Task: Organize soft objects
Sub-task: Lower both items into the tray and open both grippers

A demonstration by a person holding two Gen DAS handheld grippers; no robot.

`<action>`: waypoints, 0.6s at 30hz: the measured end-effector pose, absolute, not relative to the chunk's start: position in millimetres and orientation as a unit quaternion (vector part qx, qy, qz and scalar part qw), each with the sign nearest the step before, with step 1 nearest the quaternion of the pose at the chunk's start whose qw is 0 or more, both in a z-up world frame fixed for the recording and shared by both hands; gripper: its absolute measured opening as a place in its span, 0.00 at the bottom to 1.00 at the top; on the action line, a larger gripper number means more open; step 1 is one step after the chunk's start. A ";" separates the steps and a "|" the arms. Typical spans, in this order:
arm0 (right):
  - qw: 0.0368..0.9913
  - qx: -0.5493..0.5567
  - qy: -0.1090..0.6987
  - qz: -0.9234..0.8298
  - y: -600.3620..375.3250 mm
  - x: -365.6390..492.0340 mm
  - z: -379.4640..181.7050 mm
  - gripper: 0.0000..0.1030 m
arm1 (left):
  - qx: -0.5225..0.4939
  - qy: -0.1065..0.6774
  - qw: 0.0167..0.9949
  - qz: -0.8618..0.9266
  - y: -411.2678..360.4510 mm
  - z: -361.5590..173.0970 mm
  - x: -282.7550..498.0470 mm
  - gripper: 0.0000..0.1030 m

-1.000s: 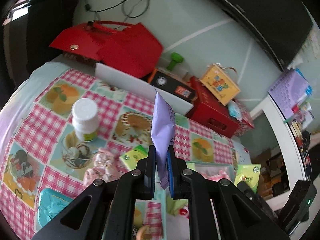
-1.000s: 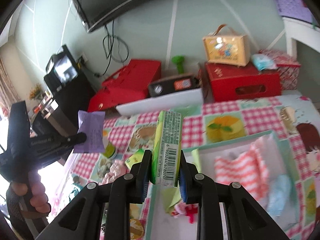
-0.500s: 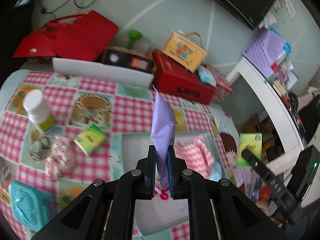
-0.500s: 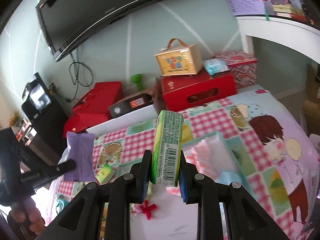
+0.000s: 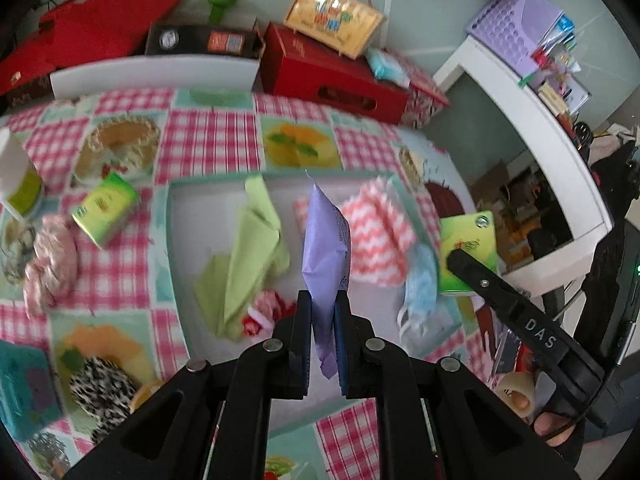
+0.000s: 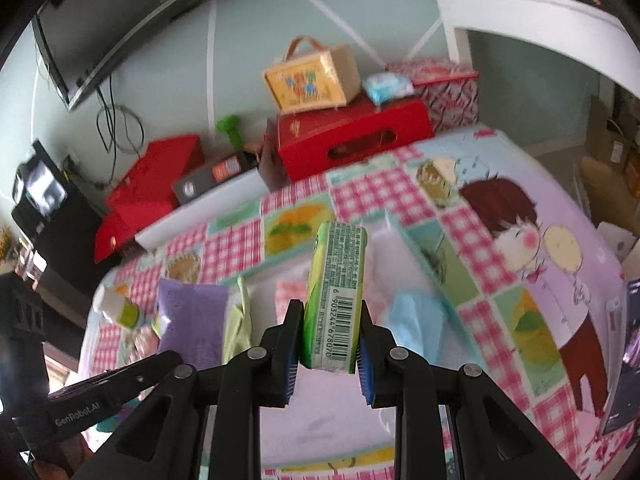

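1. A purple packet (image 5: 325,240) is clamped upright between the jaws of the left gripper (image 5: 322,320), above the white tray (image 5: 188,248).
2. A green tissue pack (image 6: 335,300) is pinched edge-on by the right gripper (image 6: 328,354), over the tray's right side.
3. Inside the tray a green cloth (image 5: 244,260), a pink chevron cloth (image 5: 380,236) and a blue mask (image 5: 420,284) are seen.
4. Left of the tray, a second green pack (image 5: 106,210) is lying on the checked tablecloth (image 5: 212,140).

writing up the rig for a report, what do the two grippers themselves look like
Both are matte black plastic with angular linkage arms joined by round silver pivot pins, and blue ribbed pads line the insides of the fingers. The left gripper carries white "GenRobot.AI" lettering along its side, seen from the right wrist. The right gripper has white "DAS" lettering and a small green light on its body. No cables or sleeves show.
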State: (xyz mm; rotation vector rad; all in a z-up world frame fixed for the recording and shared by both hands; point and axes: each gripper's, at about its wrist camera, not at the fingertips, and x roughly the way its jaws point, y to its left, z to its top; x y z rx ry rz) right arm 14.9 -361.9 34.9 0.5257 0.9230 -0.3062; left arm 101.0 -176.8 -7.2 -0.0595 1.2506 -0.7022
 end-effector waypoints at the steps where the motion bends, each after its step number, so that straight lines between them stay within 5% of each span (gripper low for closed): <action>1: 0.847 0.249 0.447 -0.143 -359.7 15.8 30.2 0.25 | -0.025 0.578 0.750 -0.321 -177.3 -11.3 99.3 0.10; 18: 0.805 0.229 0.534 -0.121 -331.0 19.6 -18.7 0.27 | -0.019 0.652 0.705 -0.278 -170.5 -72.1 87.6 0.15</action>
